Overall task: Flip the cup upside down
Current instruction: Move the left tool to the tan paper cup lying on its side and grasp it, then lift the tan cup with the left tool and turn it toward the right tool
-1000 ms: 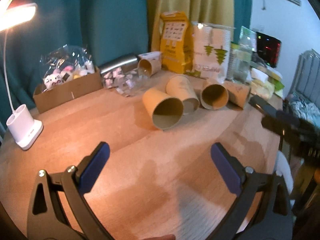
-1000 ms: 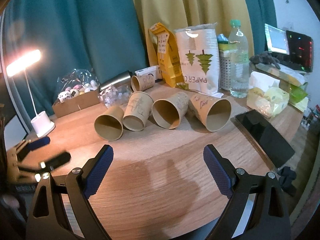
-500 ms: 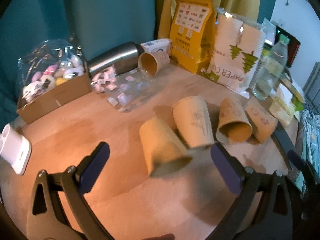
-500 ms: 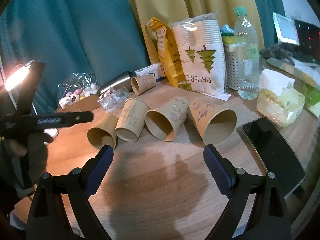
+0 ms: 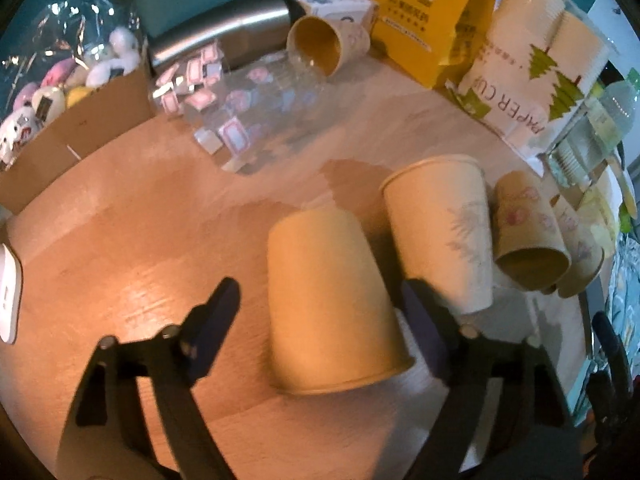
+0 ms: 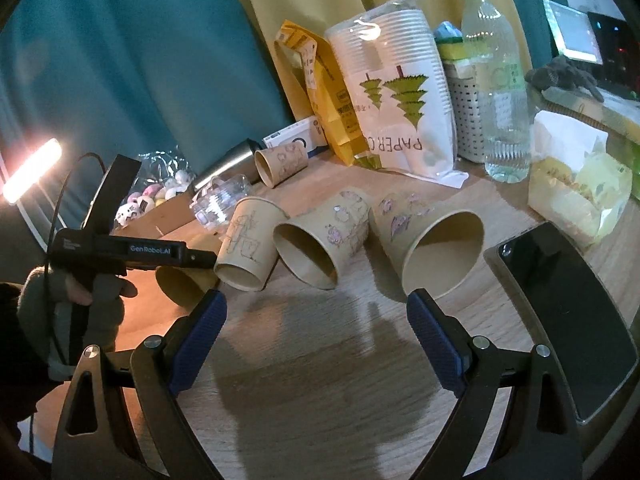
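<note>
On the table [image 5: 120, 240] the cup [image 5: 324, 300] lies on its side, leftmost in a row of cups, between the wide open fingers of the left gripper [image 5: 324, 312]. The step in hand is the approach; next, I think, the fingers must close on the cup before turning it. The right gripper [image 6: 316, 336] hangs wide open and empty, to the right of the cup.

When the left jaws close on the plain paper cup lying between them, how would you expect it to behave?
The plain paper cup looks thin-walled and empty, so it is probably light and may dent under a firm squeeze. It lies on its side on the wooden table, so a nudge would likely roll it in a curve. The printed cup beside it might get bumped.
</note>
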A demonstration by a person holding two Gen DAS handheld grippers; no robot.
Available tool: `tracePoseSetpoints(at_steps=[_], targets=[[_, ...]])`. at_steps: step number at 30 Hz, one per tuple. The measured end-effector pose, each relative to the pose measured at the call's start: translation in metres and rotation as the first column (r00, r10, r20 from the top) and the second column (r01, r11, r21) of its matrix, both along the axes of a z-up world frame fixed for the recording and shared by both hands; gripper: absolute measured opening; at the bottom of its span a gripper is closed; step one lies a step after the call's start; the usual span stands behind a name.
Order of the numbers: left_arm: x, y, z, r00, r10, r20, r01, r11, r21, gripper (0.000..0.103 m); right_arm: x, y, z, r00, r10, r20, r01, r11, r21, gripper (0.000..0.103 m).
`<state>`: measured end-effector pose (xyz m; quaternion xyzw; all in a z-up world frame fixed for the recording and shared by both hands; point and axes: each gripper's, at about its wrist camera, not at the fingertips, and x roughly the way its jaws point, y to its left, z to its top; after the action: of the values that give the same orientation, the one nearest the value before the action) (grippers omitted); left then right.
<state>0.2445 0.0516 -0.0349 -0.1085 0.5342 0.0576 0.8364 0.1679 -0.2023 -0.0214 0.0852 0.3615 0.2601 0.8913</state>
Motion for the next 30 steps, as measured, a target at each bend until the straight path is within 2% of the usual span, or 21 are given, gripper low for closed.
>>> tracePoseSetpoints(at_steps=[1,9,16,20,23,25,30], targets=[[0.000,0.001,-0.003,1.000,-0.004,-0.009,0.004,1.000,-0.012,0.063,0.000,0.002,-0.001,1.000,0.001,0.001,-0.001,1.000,-0.003,0.094],[-0.025,0.007,0.006,0.997,-0.042,0.062,0.044,0.999,-0.021,0.062,-0.012,0.013,0.005,1.000,0.018,0.019,-0.018,1.000,-0.018,0.094],[-0.082,0.009,0.022,0.986,-0.088,0.143,0.098,0.993,-0.062,0.062,-0.038,0.030,0.016,0.998,0.037,0.052,-0.036,0.999,-0.022,0.094],[-0.120,-0.005,0.030,0.966,-0.137,0.217,0.155,0.986,-0.068,0.062,-0.054,0.039,0.021,0.997,0.052,0.060,-0.051,0.999,-0.016,0.094],[-0.151,-0.022,0.035,0.941,-0.194,0.278,0.216,0.975,-0.049,0.062,-0.067,0.044,0.026,0.996,0.065,0.065,-0.065,0.998,0.003,0.094],[-0.171,-0.035,0.038,0.913,-0.238,0.332,0.258,0.966,-0.019,0.062,-0.075,0.043,0.028,0.995,0.075,0.062,-0.077,0.996,0.032,0.094],[-0.218,-0.062,0.039,0.822,-0.346,0.452,0.342,0.935,0.093,0.062,-0.096,0.038,0.032,0.995,0.090,0.038,-0.094,0.989,0.113,0.094]])
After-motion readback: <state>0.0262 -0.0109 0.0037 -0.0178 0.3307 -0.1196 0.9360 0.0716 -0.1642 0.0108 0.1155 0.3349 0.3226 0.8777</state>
